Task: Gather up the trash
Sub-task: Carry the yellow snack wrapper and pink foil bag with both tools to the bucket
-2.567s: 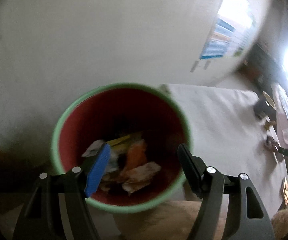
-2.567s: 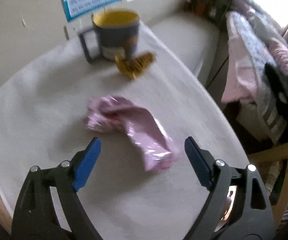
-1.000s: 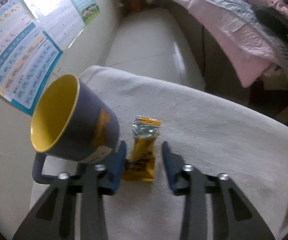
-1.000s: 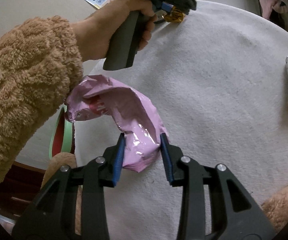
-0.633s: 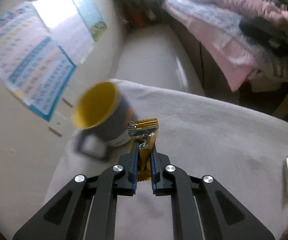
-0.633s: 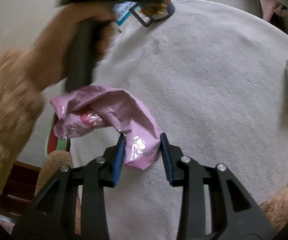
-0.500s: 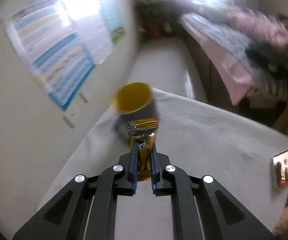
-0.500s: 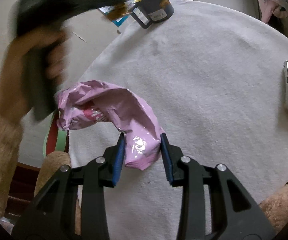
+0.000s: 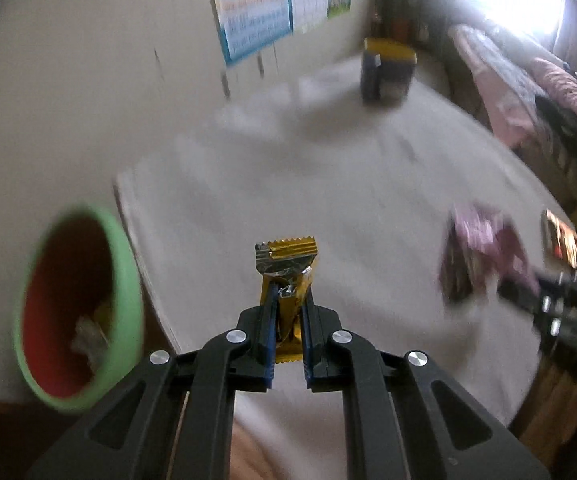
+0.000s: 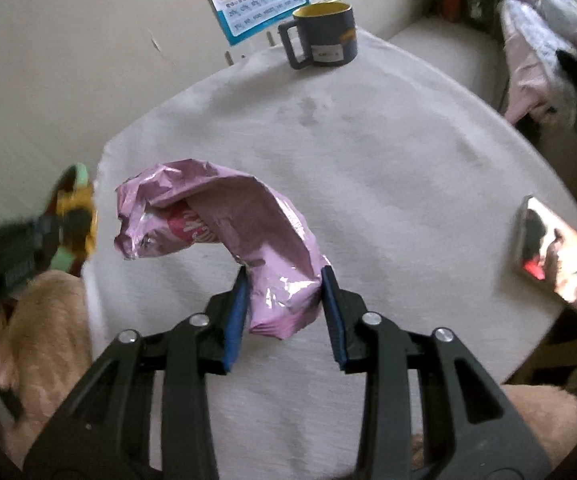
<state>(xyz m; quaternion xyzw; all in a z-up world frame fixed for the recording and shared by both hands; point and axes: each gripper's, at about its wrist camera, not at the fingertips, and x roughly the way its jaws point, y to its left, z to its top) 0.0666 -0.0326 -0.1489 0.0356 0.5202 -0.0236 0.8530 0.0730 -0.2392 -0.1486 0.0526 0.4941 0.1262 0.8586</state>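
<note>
Bin (image 9: 78,308) interior: left wrist only

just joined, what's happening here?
A person is clearing trash off the table with two handheld grippers. The left gripper is shut on a yellow snack wrapper, near the green-rimmed bin. The right gripper, jaws just easing open, has the crumpled pink bag between them.

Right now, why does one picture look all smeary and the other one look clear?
Left wrist view: the bin, mug and pink bag are smeared by motion blur; only the yellow wrapper in the left gripper looks sharp, and window glare whitens the top right. Right wrist view: mostly crisp, with the table edge bent round by the fisheye.
</note>
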